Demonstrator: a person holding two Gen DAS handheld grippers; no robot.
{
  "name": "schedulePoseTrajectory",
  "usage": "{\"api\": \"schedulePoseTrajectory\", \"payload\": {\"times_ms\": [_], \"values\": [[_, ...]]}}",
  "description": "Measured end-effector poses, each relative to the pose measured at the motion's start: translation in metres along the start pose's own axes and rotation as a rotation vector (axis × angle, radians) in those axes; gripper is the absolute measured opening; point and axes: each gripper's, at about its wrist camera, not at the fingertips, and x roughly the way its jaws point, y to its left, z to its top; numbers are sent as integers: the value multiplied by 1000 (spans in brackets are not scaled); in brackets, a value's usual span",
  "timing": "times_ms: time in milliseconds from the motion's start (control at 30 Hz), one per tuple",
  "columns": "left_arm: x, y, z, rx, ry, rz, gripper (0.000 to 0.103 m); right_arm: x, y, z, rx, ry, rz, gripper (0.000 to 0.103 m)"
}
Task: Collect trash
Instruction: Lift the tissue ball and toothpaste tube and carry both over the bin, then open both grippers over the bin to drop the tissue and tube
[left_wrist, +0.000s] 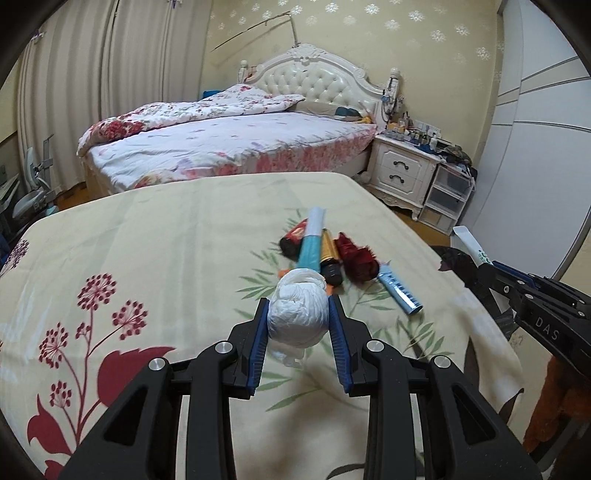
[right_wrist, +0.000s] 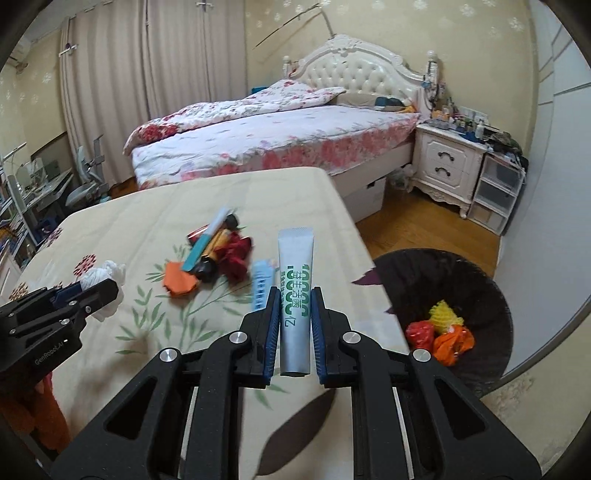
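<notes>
Right wrist view first: the table (right_wrist: 155, 229) under its cream flowered cloth fills most of the frame, and just off its right-hand edge, lower down on the floor, stands the dark trash bin (right_wrist: 491, 295) with red, yellow and orange scraps already at the bottom. That bin lies to the right of the right gripper (right_wrist: 295, 314) and close beside it — much nearer to this hand than to the other. The right gripper is clamped on a grey-white tube (right_wrist: 295, 295) with green print, the tube's long axis running straight out along the fingers, its crimped end pointing away. My guess is a short swing rightward over the bin rim is all that tube needs.

In the left wrist view the left gripper (left_wrist: 298, 314) has its blue pads pressed against both sides of a crumpled white wad (left_wrist: 298, 317), plastic or paper, held above the cloth. From there the bin is far across to the right, past the other arm, so that load has the longer trip.

Left on the table, ahead of both hands, a small heap (left_wrist: 321, 251): a teal-and-white tube, a gold-and-black one, a dark red one, a crumpled red wrapper, with a pale blue strip (left_wrist: 400, 290) lying apart to the right. An orange scrap (right_wrist: 181, 282) shows beside the heap.
</notes>
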Motion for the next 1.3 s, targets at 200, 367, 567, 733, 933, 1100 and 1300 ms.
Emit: {"api": "schedulePoseTrajectory", "payload": {"times_ms": [200,367,567,733,933,1100,1300], "values": [[22,-46,23,56,-45,-74,32,6,-51,6,59,-36,-125,16],[43,-81,36,98,-58,-127,32,18,-84,7,101,-44,-191,16],[73,-119,50,138,-41,-175,32,29,-114,5,150,-42,-250,17],[98,-148,56,173,-20,-201,32,38,-131,6,171,-45,-281,17],[126,-173,59,218,4,-214,32,46,-140,9,193,-53,-305,17],[140,-186,59,238,17,-217,32,54,-150,6,221,-43,-305,17],[155,-195,61,251,29,-214,32,57,-162,5,241,-35,-308,17]]}}
